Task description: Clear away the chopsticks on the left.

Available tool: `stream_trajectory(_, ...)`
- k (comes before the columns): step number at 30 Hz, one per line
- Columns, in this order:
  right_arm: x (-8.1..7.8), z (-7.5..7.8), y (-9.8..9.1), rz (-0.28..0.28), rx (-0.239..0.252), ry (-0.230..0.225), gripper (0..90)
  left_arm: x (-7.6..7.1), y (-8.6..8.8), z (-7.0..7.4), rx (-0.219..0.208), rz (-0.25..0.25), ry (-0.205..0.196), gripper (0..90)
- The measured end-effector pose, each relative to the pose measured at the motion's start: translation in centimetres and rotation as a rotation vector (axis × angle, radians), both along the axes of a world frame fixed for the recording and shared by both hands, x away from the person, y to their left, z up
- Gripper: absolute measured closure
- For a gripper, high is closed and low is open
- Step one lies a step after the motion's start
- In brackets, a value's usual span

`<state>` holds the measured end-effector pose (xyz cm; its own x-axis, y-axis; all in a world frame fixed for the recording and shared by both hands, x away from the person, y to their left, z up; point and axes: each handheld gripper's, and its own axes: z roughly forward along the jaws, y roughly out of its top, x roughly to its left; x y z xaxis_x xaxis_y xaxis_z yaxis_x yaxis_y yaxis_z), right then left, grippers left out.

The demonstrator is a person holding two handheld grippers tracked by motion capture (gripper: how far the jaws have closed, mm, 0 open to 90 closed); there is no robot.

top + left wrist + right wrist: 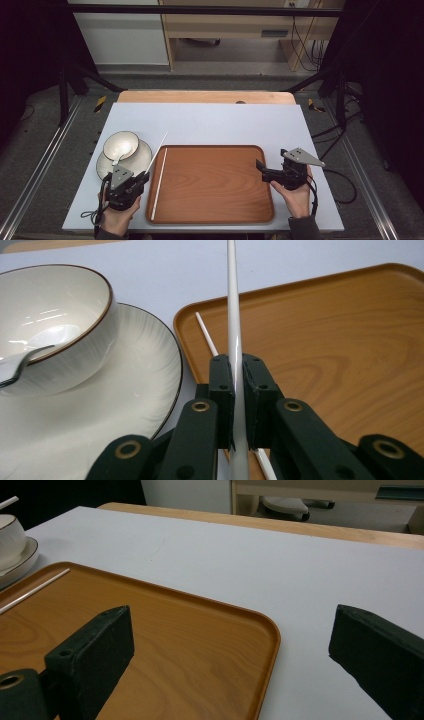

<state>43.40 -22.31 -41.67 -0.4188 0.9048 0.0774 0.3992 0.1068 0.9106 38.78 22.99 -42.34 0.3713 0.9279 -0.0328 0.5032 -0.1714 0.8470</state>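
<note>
My left gripper [145, 176] [238, 365] is shut on a thin white chopstick [160, 146] [233, 300] that points away over the table, above the left rim of the wooden tray [215, 185] [325, 340]. A second white chopstick [159, 185] [206, 337] [35, 591] lies flat inside the tray along its left edge. My right gripper [261, 170] [230, 630] is open at the tray's right rim [272, 630], jaws wide apart with nothing between them.
Left of the tray a white bowl [121, 144] [50, 315] sits on a white plate [137, 159] [135, 375], with a metal spoon [20, 367] resting in the bowl. A pale mat [225, 122] covers the table, and its far wooden edge [205, 96] is bare.
</note>
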Motion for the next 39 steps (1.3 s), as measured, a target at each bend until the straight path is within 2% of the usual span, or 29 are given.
stream_trajectory(2, -0.1, 0.1, 0.0, 0.002, 0.007, -0.001, 4.5, 0.0, -0.3, 0.1, -0.015, 0.014, 0.004, 84.0)
stream_trajectory(7, -0.3, 0.4, 0.1, 0.003, 0.011, -0.014, 4.6, 0.3, -1.3, 0.6, -0.009, 0.014, -0.012, 84.0)
stream_trajectory(8, -0.3, 0.5, 0.2, 0.004, 0.014, -0.014, 4.6, 0.4, -1.4, 0.7, -0.02, 0.017, -0.014, 84.0)
stream_trajectory(12, -0.3, 0.5, 0.3, 0.008, 0.009, -0.014, 4.6, 0.7, -1.9, 0.7, -0.035, 0.041, 0.0, 84.0)
stream_trajectory(15, -0.4, 0.5, 0.4, 0.007, 0.007, -0.015, 4.6, 0.6, -2.5, 0.4, -0.042, 0.071, -0.009, 83.9)
stream_trajectory(16, -0.4, 0.5, 0.4, 0.008, 0.01, -0.016, 4.6, 0.6, -2.7, 0.3, -0.061, 0.076, -0.012, 83.9)
stream_trajectory(20, -0.4, 0.5, 0.4, 0.009, 0.008, -0.015, 4.6, 0.5, -3.5, -0.4, -0.074, 0.092, -0.006, 83.9)
stream_trajectory(25, -0.3, 0.4, 0.4, 0.011, 0.004, -0.01, 4.6, 0.1, -4.3, -1.7, -0.144, 0.137, 0.006, 83.9)
stream_trajectory(32, -0.3, 0.3, 0.4, 0.011, 0.006, -0.011, 4.7, -0.2, -4.3, -3.3, -0.146, 0.172, 0.027, 83.9)
stream_trajectory(39, -0.2, 0.1, 0.6, 0.016, -0.003, -0.002, 4.8, -0.4, -4.7, -4.6, -0.146, 0.186, 0.049, 83.8)
